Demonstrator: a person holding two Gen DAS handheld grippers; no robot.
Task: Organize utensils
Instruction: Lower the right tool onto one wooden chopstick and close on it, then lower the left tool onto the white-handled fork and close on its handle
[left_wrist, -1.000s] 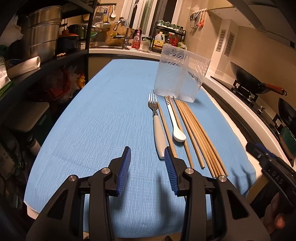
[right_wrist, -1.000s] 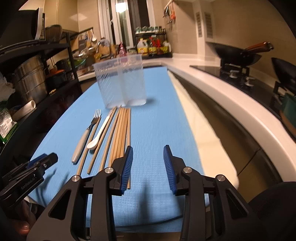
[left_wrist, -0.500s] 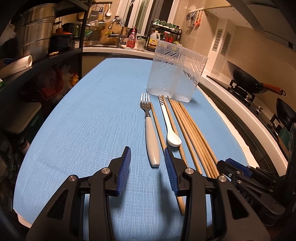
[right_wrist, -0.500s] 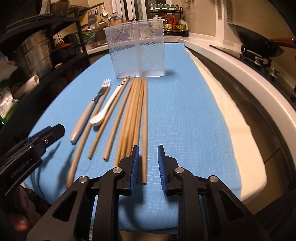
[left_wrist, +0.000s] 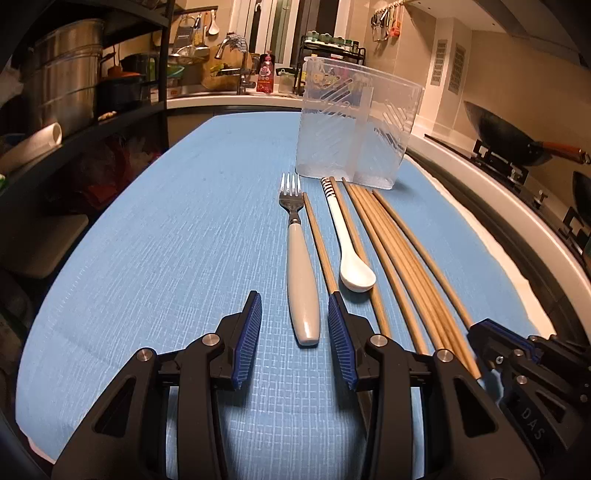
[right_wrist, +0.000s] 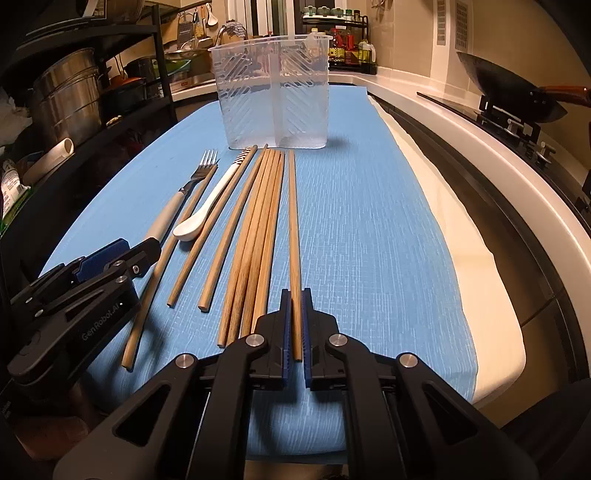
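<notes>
A clear two-compartment plastic holder (left_wrist: 356, 136) (right_wrist: 273, 96) stands at the far end of the blue cloth. In front of it lie a white-handled fork (left_wrist: 301, 273) (right_wrist: 173, 206), a white spoon (left_wrist: 351, 254) (right_wrist: 207, 210) and several wooden chopsticks (left_wrist: 402, 258) (right_wrist: 258, 229). My left gripper (left_wrist: 293, 310) is open, its jaws on either side of the fork handle's near end. It shows in the right wrist view (right_wrist: 122, 254) too. My right gripper (right_wrist: 294, 306) is shut on the near end of the rightmost chopstick (right_wrist: 293, 229), which lies on the cloth.
The blue cloth (left_wrist: 166, 240) covers a counter with a white edge (right_wrist: 461, 206) on the right. A black shelf with steel pots (left_wrist: 62, 85) stands at the left. A wok (right_wrist: 509, 88) sits on a stove at the right. A sink and bottles are at the back.
Both grippers moved forward and down toward the utensils. The right gripper narrowed from wide open and closed on the rightmost chopstick. The left gripper stayed open and came up to the fork handle.
</notes>
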